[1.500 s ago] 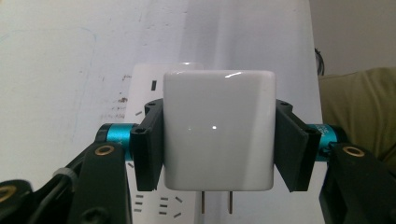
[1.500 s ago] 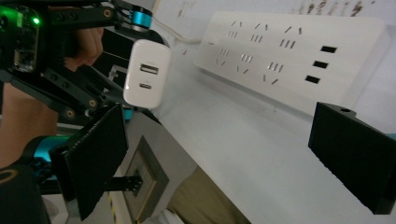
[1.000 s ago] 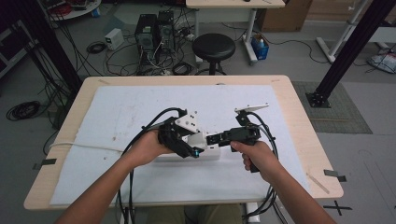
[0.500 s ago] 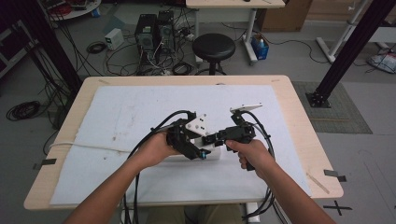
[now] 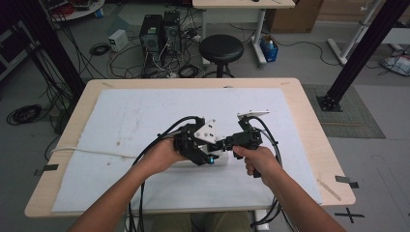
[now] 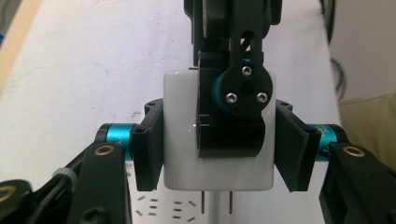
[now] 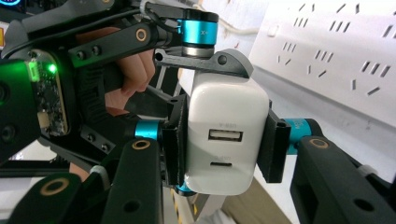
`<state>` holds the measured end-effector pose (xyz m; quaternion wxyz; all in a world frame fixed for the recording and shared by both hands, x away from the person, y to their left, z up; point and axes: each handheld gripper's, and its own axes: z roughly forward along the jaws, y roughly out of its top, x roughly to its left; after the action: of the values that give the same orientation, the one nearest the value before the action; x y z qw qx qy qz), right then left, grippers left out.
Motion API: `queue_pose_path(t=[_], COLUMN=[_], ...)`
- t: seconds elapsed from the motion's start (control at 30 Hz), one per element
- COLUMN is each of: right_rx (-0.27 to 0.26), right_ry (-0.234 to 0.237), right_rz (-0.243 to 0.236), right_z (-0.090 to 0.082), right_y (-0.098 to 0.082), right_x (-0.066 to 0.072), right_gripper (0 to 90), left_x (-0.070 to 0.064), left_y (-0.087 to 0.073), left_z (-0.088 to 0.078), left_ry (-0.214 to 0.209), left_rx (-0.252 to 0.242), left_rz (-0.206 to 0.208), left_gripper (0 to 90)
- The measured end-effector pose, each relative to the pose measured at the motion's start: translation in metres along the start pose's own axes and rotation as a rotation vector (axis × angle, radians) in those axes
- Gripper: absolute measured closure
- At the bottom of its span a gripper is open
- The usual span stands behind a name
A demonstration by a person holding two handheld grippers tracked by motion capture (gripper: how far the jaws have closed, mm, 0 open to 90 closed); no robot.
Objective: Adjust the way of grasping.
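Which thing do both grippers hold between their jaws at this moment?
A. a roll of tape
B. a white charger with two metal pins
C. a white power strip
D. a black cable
B: the white charger sits between the pads of the right gripper, and in the left gripper view the left gripper clamps the same charger, its two pins pointing at the power strip.

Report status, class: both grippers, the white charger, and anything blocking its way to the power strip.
Both grippers shut on the white charger: left gripper, right gripper just closed. Prongs bare above power strip. Nothing blocking.
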<state>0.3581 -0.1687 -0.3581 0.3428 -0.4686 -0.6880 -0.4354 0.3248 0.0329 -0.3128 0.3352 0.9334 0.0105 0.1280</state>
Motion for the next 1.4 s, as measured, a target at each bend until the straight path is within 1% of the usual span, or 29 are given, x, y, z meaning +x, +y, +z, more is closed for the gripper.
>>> queue_pose_path(t=[0.03, 0.07, 0.1, 0.13, 0.23, 0.3, 0.43, 0.47, 0.53, 0.6, 0.67, 0.7, 0.73, 0.77, 0.8, 0.83, 0.9, 0.93, 1.0, 1.03, 1.07, 1.1, 1.13, 1.2, 1.27, 1.3, 1.33, 1.37, 1.4], right_rx=[-0.025, -0.048, -0.067, -0.086, -0.13, -0.136, -0.102, -0.09, -0.075, -0.073, -0.076, -0.075, -0.083, -0.092, -0.098, -0.098, -0.079, -0.07, -0.028, -0.002, 0.028, 0.061, 0.087, 0.131, 0.198, 0.234, 0.27, 0.304, 0.331], right_ry=[-0.02, -0.041, -0.028, -0.024, -0.073, -0.127, -0.252, -0.297, -0.337, -0.379, -0.454, -0.481, -0.494, -0.5, -0.508, -0.521, -0.548, -0.571, -0.623, -0.65, -0.68, -0.717, -0.744, -0.801, -0.849, -0.88, -0.899, -0.911, -0.911], right_rz=[-0.016, -0.027, -0.034, -0.044, -0.097, -0.129, -0.188, -0.213, -0.259, -0.316, -0.376, -0.41, -0.464, -0.491, -0.505, -0.527, -0.546, -0.568, -0.617, -0.65, -0.694, -0.751, -0.794, -0.832, -0.876, -0.887, -0.9, -0.908, -0.913], right_z=[-0.001, -0.003, -0.005, -0.008, -0.018, -0.023, -0.032, -0.034, -0.039, -0.045, -0.053, -0.057, -0.061, -0.066, -0.069, -0.073, -0.078, -0.079, -0.081, -0.082, -0.083, -0.084, -0.084, -0.087, -0.087, -0.086, -0.085, -0.084, -0.084], right_y=[-0.001, -0.002, -0.002, -0.002, -0.004, -0.006, -0.011, -0.012, -0.016, -0.021, -0.025, -0.026, -0.029, -0.03, -0.032, -0.032, -0.032, -0.031, -0.031, -0.03, -0.029, -0.029, -0.028, -0.023, -0.017, -0.015, -0.012, -0.01, -0.007], right_x=[-0.001, -0.002, -0.004, -0.006, -0.007, -0.006, -0.007, -0.007, -0.006, -0.003, 0.0, 0.001, 0.003, 0.005, 0.007, 0.009, 0.013, 0.014, 0.019, 0.021, 0.023, 0.026, 0.028, 0.031, 0.032, 0.033, 0.034, 0.035, 0.036], right_gripper=[61.8, 61.9, 61.9, 61.9, 61.9, 61.9, 61.9, 61.9, 62.0, 61.9, 61.9, 61.9, 61.9, 61.9, 61.9, 61.9, 61.9, 61.9, 61.9, 61.9, 61.9, 61.9, 61.9, 61.9, 61.9, 61.8, 61.8, 61.8, 61.8], left_x=[0.001, 0.002, 0.002, 0.003, 0.006, 0.008, 0.013, 0.015, 0.017, 0.021, 0.025, 0.027, 0.029, 0.031, 0.034, 0.035, 0.04, 0.041, 0.045, 0.046, 0.047, 0.047, 0.048, 0.048, 0.048, 0.049, 0.05, 0.05, 0.051], left_y=[0.0, 0.0, -0.002, -0.004, -0.012, -0.018, -0.03, -0.033, -0.041, -0.05, -0.06, -0.065, -0.069, -0.073, -0.077, -0.08, -0.086, -0.089, -0.094, -0.096, -0.098, -0.1, -0.101, -0.105, -0.108, -0.109, -0.111, -0.113, -0.116], left_z=[0.001, 0.001, 0.001, 0.0, -0.003, -0.007, -0.018, -0.021, -0.028, -0.034, -0.041, -0.044, -0.048, -0.051, -0.055, -0.057, -0.062, -0.065, -0.07, -0.073, -0.075, -0.077, -0.078, -0.079, -0.083, -0.085, -0.087, -0.089, -0.091], left_ry=[0.002, 0.005, -0.004, -0.002, -0.016, -0.019, -0.005, -0.002, 0.008, 0.006, 0.004, 0.0, -0.001, -0.002, -0.009, -0.014, -0.011, -0.001, 0.01, 0.015, 0.023, 0.029, 0.038, 0.054, 0.049, 0.05, 0.041, 0.029, 0.023], left_rx=[0.007, 0.017, 0.023, 0.029, 0.05, 0.057, 0.056, 0.062, 0.092, 0.141, 0.189, 0.209, 0.225, 0.24, 0.257, 0.268, 0.301, 0.309, 0.323, 0.327, 0.333, 0.35, 0.365, 0.381, 0.397, 0.404, 0.401, 0.399, 0.404], left_rz=[-0.032, -0.051, -0.062, -0.072, -0.1, -0.12, -0.149, -0.155, -0.165, -0.189, -0.212, -0.226, -0.241, -0.252, -0.26, -0.285, -0.302, -0.307, -0.323, -0.327, -0.335, -0.334, -0.336, -0.32, -0.3, -0.298, -0.3, -0.314, -0.309], left_gripper=[33.2, 27.0, 25.3, 23.3, 21.6, 21.6, 21.6, 21.6, 21.6, 21.6, 21.6, 21.6, 21.6, 21.6, 21.6, 21.6, 21.6, 21.6, 21.6, 21.6, 21.6, 21.6, 21.6, 21.6, 21.6, 21.6, 21.6, 21.6, 21.6])
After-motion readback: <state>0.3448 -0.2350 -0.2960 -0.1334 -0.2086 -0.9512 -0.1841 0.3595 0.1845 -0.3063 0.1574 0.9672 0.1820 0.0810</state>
